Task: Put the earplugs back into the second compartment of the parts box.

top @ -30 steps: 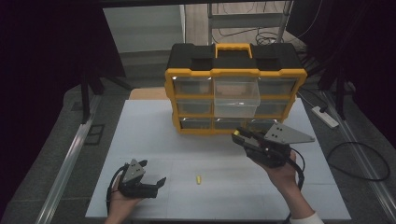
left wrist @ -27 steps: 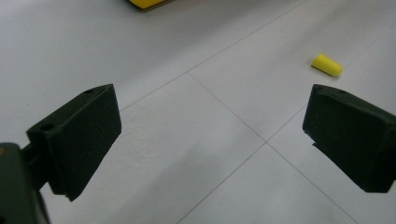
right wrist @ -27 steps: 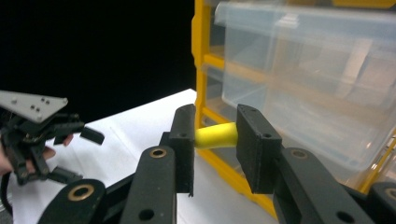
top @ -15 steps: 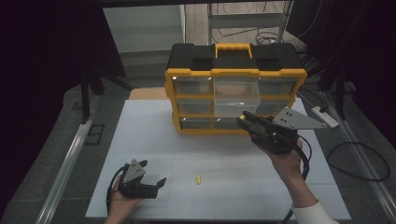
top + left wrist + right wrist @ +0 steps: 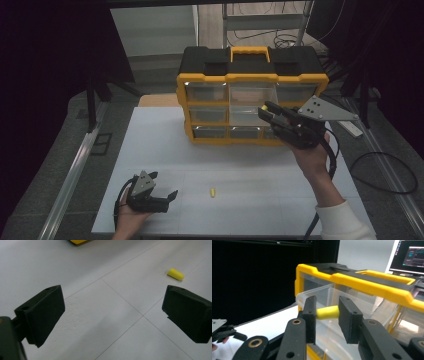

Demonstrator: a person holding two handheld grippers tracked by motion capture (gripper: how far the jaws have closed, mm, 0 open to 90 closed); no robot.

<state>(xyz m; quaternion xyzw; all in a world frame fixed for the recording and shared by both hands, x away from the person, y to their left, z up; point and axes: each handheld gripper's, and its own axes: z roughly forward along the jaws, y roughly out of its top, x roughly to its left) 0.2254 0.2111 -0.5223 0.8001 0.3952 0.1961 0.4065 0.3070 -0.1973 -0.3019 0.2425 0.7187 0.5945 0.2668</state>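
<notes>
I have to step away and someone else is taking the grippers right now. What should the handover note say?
Right gripper: shut on a yellow earplug, held at the open clear drawer of the yellow-and-black organizer.
Left gripper: open, holding nothing, low over the white table.
Second earplug: loose on the table, right of the left gripper.
Done: one earplug picked up and brought to the drawer.
Left, probably: release it into the drawer, fetch the second one.
</notes>
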